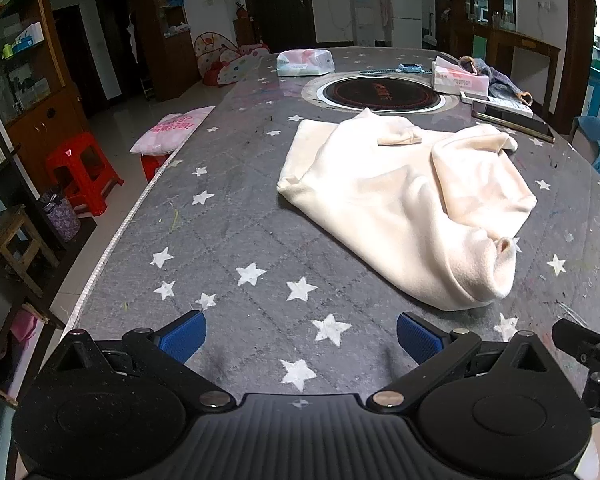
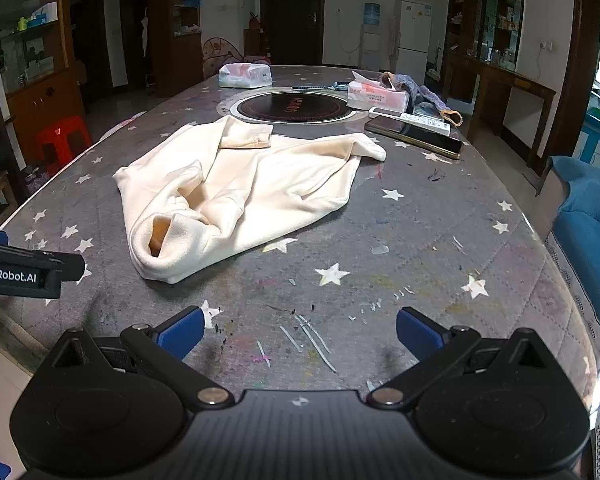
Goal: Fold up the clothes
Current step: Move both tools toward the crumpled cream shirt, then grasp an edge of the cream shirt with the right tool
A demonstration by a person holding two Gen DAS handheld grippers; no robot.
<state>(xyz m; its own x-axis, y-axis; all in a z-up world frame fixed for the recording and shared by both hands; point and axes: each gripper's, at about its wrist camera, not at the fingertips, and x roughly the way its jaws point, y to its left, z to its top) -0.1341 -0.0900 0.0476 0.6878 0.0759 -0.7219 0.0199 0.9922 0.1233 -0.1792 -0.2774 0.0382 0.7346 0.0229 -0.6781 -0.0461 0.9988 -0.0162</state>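
Observation:
A cream sweater (image 1: 400,200) lies crumpled on the grey star-patterned table cover (image 1: 228,240), its collar opening toward me; it also shows in the right wrist view (image 2: 240,188). My left gripper (image 1: 301,338) is open and empty, low over the cover, short of the sweater's near edge and to its left. My right gripper (image 2: 300,334) is open and empty, near the table's front edge, to the right of the collar. The left gripper's side shows at the left edge of the right wrist view (image 2: 24,270).
A round black hotplate (image 1: 380,94) is set in the table behind the sweater. Tissue packs (image 1: 305,62), a tissue box (image 2: 376,94), a remote (image 2: 410,118) and a phone (image 2: 414,136) lie at the back. A red stool (image 1: 82,170) stands left, a blue sofa (image 2: 588,216) right.

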